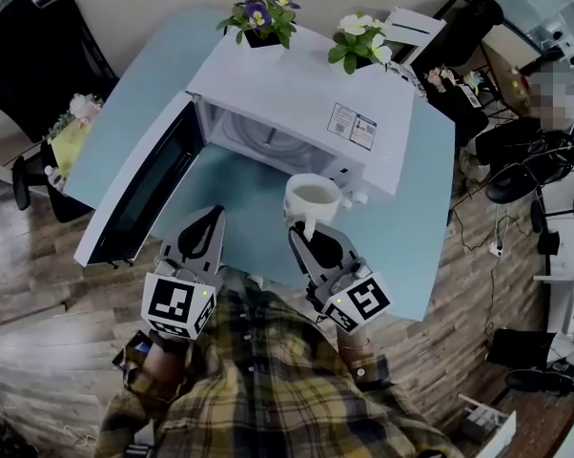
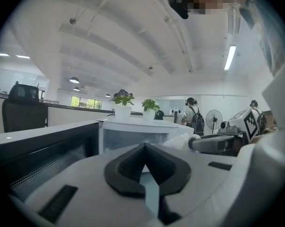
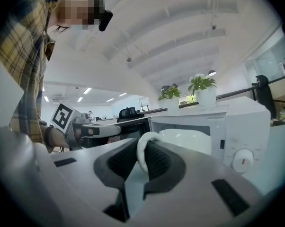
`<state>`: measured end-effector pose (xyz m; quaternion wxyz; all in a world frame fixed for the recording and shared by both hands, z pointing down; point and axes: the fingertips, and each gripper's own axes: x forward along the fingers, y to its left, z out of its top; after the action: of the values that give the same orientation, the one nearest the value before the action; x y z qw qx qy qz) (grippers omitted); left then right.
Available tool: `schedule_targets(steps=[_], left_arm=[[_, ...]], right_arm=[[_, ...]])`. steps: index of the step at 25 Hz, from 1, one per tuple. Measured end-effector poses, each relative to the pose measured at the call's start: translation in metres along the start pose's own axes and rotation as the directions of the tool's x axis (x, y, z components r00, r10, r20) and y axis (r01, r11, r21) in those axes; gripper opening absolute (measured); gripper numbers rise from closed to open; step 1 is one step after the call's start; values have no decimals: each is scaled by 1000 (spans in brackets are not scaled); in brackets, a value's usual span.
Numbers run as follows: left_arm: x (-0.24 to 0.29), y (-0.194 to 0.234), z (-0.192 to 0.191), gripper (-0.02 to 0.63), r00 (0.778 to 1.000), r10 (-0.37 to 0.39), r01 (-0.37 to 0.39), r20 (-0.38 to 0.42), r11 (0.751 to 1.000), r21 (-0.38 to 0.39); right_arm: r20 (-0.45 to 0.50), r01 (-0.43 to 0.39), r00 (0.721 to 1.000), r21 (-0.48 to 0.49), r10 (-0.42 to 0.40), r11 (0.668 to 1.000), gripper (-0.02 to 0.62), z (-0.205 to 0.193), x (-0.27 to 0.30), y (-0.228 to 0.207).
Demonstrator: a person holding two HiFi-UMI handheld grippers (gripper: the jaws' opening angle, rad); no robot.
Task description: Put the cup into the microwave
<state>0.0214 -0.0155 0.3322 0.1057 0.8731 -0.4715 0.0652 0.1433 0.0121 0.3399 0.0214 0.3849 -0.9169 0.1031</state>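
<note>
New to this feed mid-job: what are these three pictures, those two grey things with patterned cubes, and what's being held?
A person holds a two-jaw gripper in each hand; no robot arm. The top-down picture comes from a head camera; the other two from cameras riding on each gripper, looking along its jaws. On the light-blue table stands a white microwave, door open, two potted plants on top. The right gripper is shut on the handle of a white cup, before the opening. The left gripper is shut, empty.
</note>
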Motion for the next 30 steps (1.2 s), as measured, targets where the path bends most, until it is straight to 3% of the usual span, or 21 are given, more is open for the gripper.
schedule_targets(steps=[30], left_arm=[[22,50,-19,-9,986,-156,156,-57,988,-4]], right_arm=[[2,87,996,-43,-87,995,44,-11,89,-6]])
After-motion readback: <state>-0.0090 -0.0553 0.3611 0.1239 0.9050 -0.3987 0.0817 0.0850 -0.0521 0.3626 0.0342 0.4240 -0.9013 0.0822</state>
